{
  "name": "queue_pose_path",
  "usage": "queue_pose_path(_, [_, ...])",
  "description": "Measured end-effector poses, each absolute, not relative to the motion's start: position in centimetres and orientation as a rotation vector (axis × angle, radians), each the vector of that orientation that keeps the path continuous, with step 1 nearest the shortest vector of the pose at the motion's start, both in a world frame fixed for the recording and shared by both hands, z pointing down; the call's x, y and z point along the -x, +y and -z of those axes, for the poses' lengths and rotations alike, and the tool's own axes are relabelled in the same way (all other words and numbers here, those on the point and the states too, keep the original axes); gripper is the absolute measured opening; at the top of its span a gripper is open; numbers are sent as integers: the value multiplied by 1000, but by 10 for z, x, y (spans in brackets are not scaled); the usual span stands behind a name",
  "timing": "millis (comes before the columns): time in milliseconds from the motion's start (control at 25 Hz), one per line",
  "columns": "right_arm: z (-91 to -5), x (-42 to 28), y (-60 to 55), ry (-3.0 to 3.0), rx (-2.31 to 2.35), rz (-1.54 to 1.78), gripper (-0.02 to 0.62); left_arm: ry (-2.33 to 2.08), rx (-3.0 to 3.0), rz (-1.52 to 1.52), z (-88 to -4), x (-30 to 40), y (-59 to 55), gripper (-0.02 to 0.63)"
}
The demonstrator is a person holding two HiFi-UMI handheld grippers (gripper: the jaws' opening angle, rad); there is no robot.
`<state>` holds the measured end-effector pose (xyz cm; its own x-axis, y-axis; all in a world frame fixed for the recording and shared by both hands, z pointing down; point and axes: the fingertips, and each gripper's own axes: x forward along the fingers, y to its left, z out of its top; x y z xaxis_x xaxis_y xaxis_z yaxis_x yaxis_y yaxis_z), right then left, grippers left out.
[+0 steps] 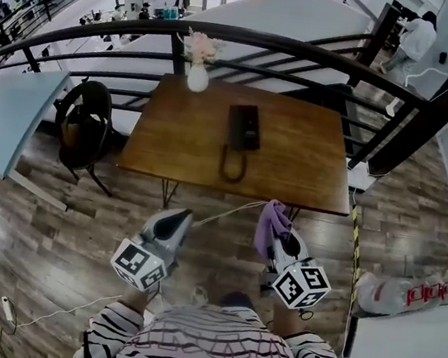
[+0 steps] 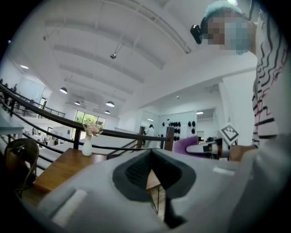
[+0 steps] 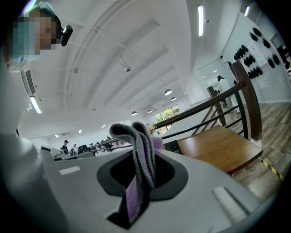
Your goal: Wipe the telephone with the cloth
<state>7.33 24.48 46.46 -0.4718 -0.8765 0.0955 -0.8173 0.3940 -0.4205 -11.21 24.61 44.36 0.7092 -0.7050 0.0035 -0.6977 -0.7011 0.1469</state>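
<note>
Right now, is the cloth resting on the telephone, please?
No, the cloth is clamped in the right gripper, short of the telephone on the table.

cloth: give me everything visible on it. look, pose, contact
The cloth is purple, soft and fuzzy-looking, with a greyer folded edge. It is bunched and pinched between the shut jaws of the right gripper. Its fold sticks out past the jaws and a tail hangs back through the gap. In the head view it sits just off the near edge of the table, over the floor, apart from the telephone. Nothing else touches it.
</note>
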Motion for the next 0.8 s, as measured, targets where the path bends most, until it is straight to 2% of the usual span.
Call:
queue_pose_path(360, [-469,-83,168,2525,1535,642,52,-1128,-2733,96,-455,102,175,2])
queue_pose_path(800, [-465,-133,60,2587,1464,627,52,-1194,-2720,122,-448,47,65,2])
